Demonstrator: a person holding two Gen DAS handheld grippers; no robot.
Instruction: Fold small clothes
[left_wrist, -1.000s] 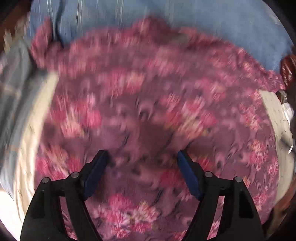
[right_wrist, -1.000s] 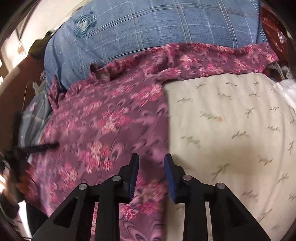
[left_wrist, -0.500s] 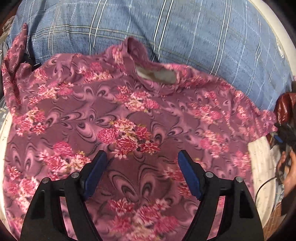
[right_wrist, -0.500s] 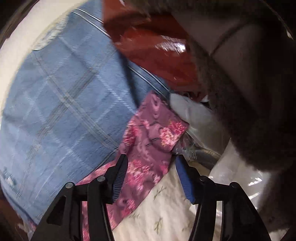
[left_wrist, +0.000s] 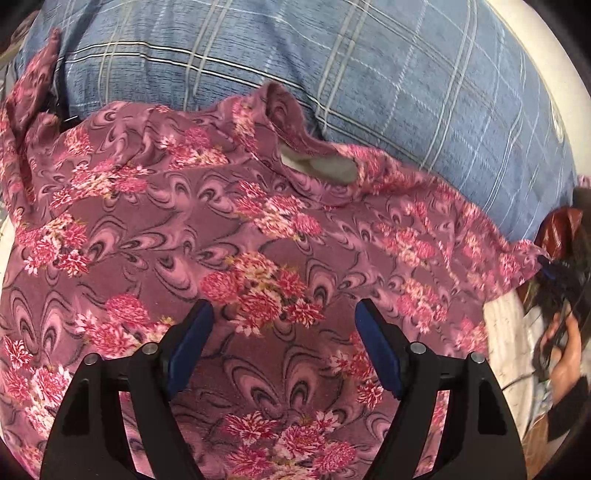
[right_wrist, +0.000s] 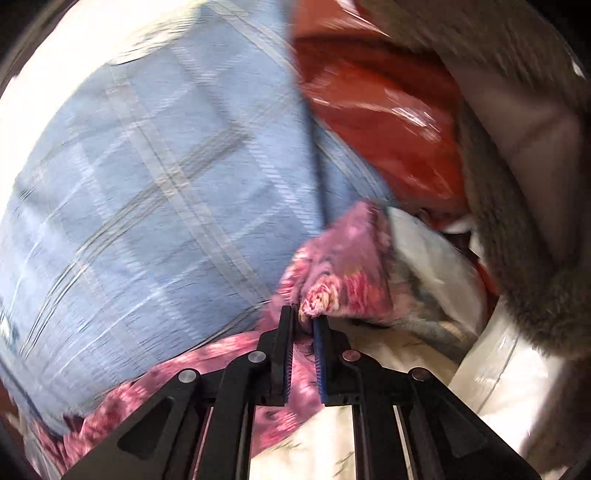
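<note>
I have the floral garment (left_wrist: 229, 236) spread flat across the near and middle part of the left wrist view, a purple-pink cloth with red flower clusters. Its neck opening, with a pale label showing inside, lies at the far edge against the blue checked pillow (left_wrist: 369, 92). One sleeve runs out to the right, the other bunches up at the far left. From the right wrist camera I see the same garment (right_wrist: 343, 273) as a narrow end of sleeve, lifted and crumpled just beyond the fingertips.

My right gripper (right_wrist: 303, 325) has just been closing, and its jaws now stand narrow with the sleeve cloth pinched between the pads. In the left view that gripper (left_wrist: 550, 269) shows small at the right edge, at the tip of the sleeve, with part of a hand (left_wrist: 565, 354) behind it.

My left gripper (left_wrist: 283, 314) hangs over the body of the garment with its jaws wide apart; whether the fingertips touch the cloth I cannot tell.

Beneath the garment lies a cream sheet (right_wrist: 317, 454) with a faint sprig print. To the far right sit a shiny red bag (right_wrist: 388, 122), a white plastic bag (right_wrist: 436, 269) and a grey furry cloth (right_wrist: 517, 258).
</note>
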